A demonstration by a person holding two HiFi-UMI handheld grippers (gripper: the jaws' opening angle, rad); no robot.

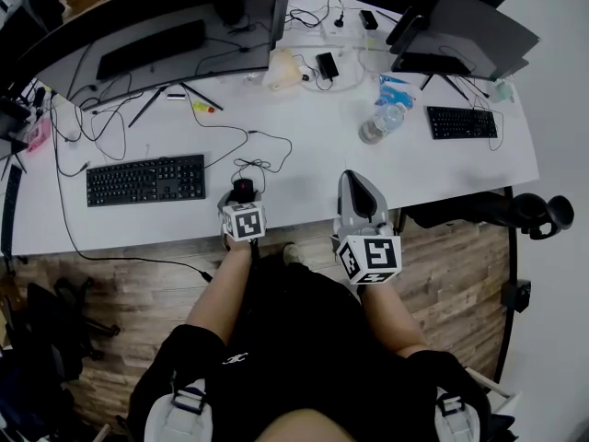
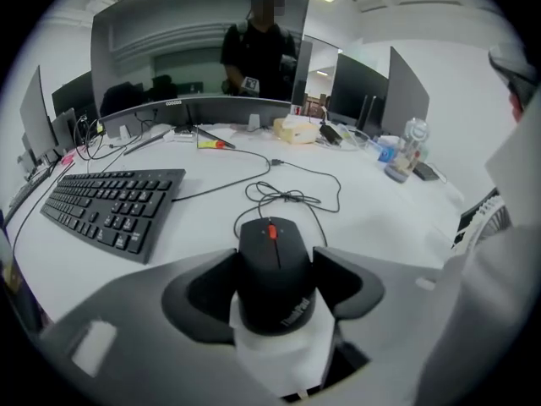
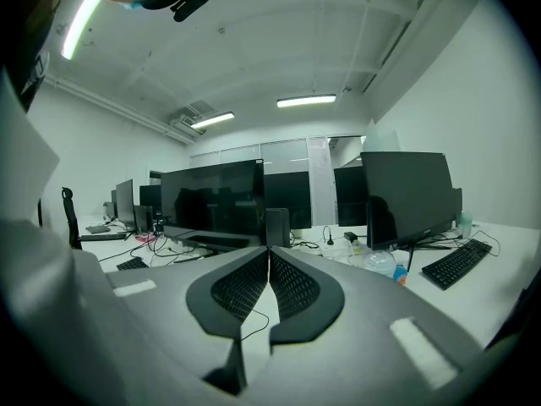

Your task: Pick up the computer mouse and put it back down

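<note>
Left tool [image 2: 275, 279] with jaws apart, flanking the computer mouse [image 2: 271, 256], which lies on the surface [image 2: 385, 222] beside the keyboard [image 2: 110, 205]. Right tool [image 3: 269, 265] has jaws together and holds nothing. Hazard: an off-centre closure could skew the mouse, and its looped cable [image 2: 292, 195] may drag.

A black wired mouse [image 2: 272, 269] with 1 red scroll wheel [image 2: 271, 231] is seen lying flat on the white desk [image 2: 380, 218], its cable [image 2: 287, 197] looped behind it.

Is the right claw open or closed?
Shut. In its own view the right gripper has its jaws pressed together along a line, with nothing between them.
</note>
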